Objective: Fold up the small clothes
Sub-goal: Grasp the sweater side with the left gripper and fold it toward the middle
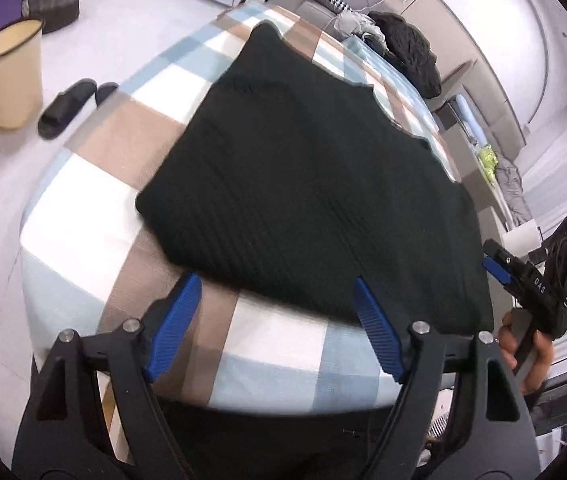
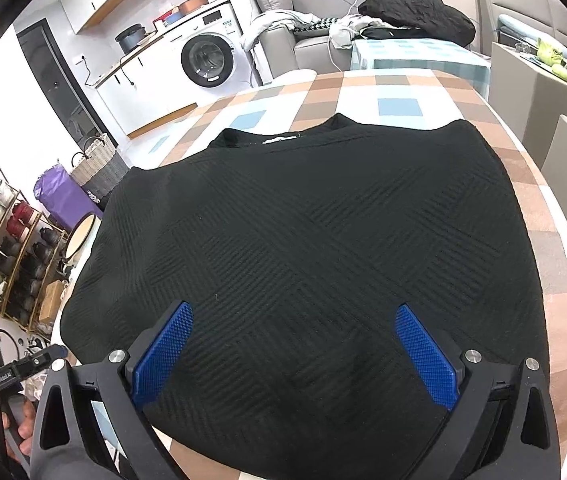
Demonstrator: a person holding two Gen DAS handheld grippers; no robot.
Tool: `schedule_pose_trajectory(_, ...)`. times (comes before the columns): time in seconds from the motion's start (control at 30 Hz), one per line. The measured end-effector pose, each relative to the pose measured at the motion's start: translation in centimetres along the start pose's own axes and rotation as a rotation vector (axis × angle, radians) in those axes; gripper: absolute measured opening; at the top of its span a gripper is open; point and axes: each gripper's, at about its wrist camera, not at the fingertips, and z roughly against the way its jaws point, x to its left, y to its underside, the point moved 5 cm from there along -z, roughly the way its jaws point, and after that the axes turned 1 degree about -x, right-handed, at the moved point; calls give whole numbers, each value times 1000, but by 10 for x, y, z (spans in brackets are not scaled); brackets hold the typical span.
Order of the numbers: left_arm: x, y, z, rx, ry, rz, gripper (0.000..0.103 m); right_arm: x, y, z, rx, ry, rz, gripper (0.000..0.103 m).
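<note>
A black textured knit garment (image 1: 307,184) lies spread flat on a table with a checked cloth (image 1: 83,200). My left gripper (image 1: 277,284) is open and empty, its blue pads just above the garment's near edge. The right gripper shows at the right edge of the left wrist view (image 1: 523,276), held beside the garment. In the right wrist view the same garment (image 2: 303,232) fills the middle, its collar with a white label at the far end. My right gripper (image 2: 293,316) is open and empty above the near part of the garment.
A cream bucket (image 1: 7,76) and black slippers (image 1: 67,106) are on the floor to the left. A second checked table (image 2: 415,56) and a sofa with piled clothes (image 2: 415,12) stand beyond. A washing machine (image 2: 207,56), a basket (image 2: 97,168) and a shoe rack (image 2: 7,248) are at the left.
</note>
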Motion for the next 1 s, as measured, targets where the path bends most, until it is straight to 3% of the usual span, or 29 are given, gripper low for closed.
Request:
schedule_pose_trajectory(0.17,-7,-3,-8,-73,-13,-29,78,4,0,1,-5,-5,21,103)
schedule_pose_trajectory(0.4,-30,-11,-29,-205,-109,-120,79,7,4,-8,14,6,39,103)
schedule_pose_trajectory(0.6,-26,-28,-37,-265,-79,-15,77,5,5,-12,23,17,34,103)
schedule_pose_trajectory(0.63,-23,-31,-38,-270,-68,7,74,5,6,-13,25,18,32,103)
schedule_pose_trajectory(0.7,-20,-39,-42,-271,-77,28,40,3,6,-16,30,18,27,103)
schedule_pose_trajectory(0.77,-17,-44,-43,-270,-81,27,25,2,7,-18,36,24,29,103)
schedule_pose_trajectory(1.0,-42,-61,-25,-359,-98,-100,21,-13,9,-22,63,79,10,103)
